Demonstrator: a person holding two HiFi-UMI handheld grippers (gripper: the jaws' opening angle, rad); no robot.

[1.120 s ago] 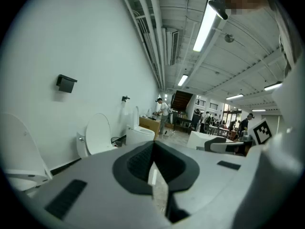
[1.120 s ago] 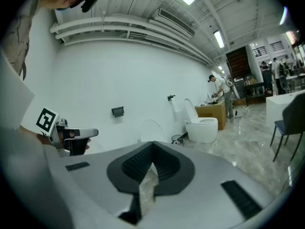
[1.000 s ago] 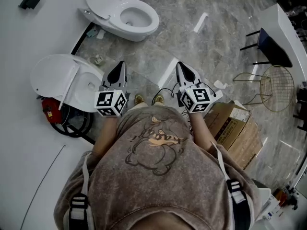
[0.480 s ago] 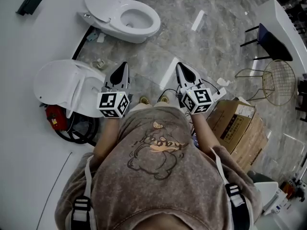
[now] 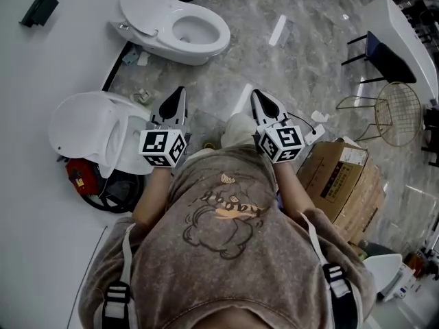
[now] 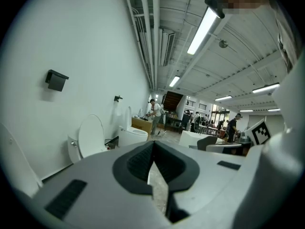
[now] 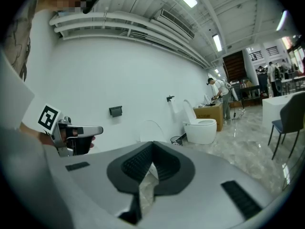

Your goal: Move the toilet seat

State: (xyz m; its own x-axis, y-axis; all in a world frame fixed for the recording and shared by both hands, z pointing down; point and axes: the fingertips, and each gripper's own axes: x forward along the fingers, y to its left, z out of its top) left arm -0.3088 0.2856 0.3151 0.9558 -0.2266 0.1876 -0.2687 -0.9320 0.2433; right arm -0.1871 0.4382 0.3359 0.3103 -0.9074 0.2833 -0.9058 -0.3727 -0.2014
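We stand on a grey marble floor (image 5: 309,53), our left hand-held gripper (image 5: 177,96) and right hand-held gripper (image 5: 258,97) both closed and empty. The white oval toilet seat (image 5: 103,130) sits on the nearer toilet, just left, untouched. We judge that moving it has not begun.

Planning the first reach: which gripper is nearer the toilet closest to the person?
Left. The left gripper hangs just beside that toilet; the right gripper is farther off, on the left gripper's other side.
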